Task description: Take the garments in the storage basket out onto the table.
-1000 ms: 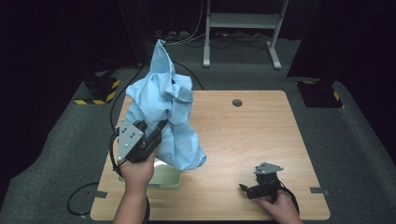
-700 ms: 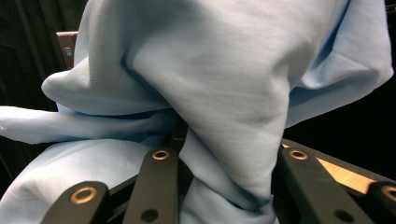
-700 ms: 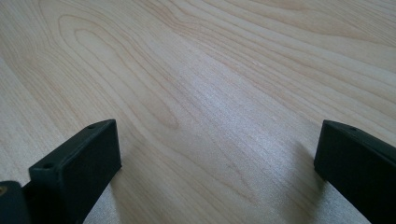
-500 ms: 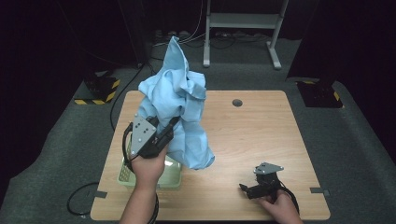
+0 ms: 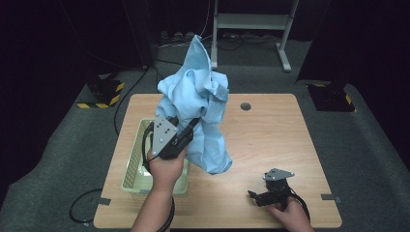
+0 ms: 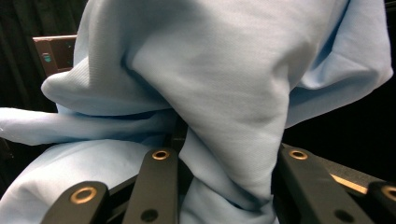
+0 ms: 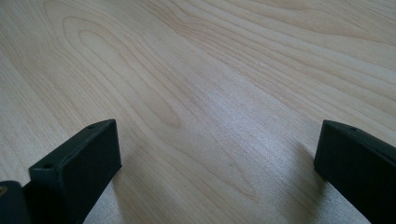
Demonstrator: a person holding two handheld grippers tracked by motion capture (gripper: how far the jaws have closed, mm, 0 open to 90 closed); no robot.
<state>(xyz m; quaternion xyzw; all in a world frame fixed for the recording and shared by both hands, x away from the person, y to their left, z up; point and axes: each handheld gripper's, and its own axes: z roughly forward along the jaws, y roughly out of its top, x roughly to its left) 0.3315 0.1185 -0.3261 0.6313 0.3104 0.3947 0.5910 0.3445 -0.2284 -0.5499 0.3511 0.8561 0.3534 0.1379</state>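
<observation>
The raised blue cloth point(image 5: 200, 113) and green basket point(image 5: 131, 169) block the table's point(image 5: 270, 140) left; its right lies open.

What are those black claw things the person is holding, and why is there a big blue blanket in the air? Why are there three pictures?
Those are grabbing tools, one in each hand, each with two black fingers that squeeze together. One picture comes from a camera high above the wooden table. The other two come from little cameras riding on the tools, looking along their fingers.

The left gripper has pinched a light blue cloth and holds it up over the table; in its own picture the cloth bunches between its fingers. Under that hand sits a pale green basket.

The right gripper rests low near the table's front edge. Its fingers stand wide apart with bare wood between them.
</observation>
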